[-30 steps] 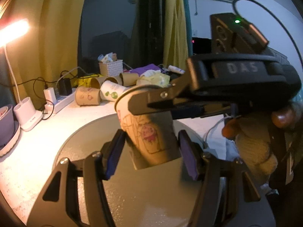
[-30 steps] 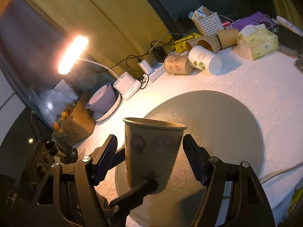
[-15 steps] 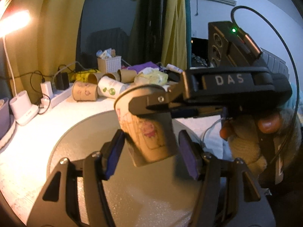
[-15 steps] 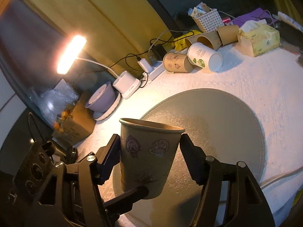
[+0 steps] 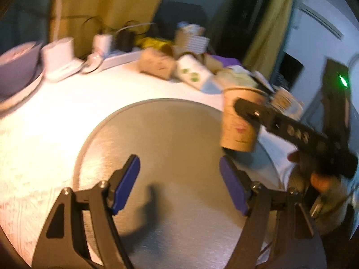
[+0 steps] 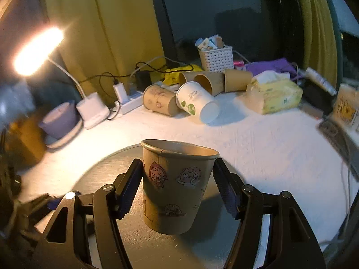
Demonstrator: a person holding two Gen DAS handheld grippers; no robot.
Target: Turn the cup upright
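The cup (image 6: 177, 186) sits mouth-up between the pads of the right claw (image 6: 178, 190), held just above the round grey mat (image 6: 107, 170) on the worktop (image 6: 269, 143). To finish well, lower it level until the base rests flat, then widen the pads evenly. The right claw points forward over the mat; the left claw (image 5: 179, 185) hangs wide and empty to the cup's left.
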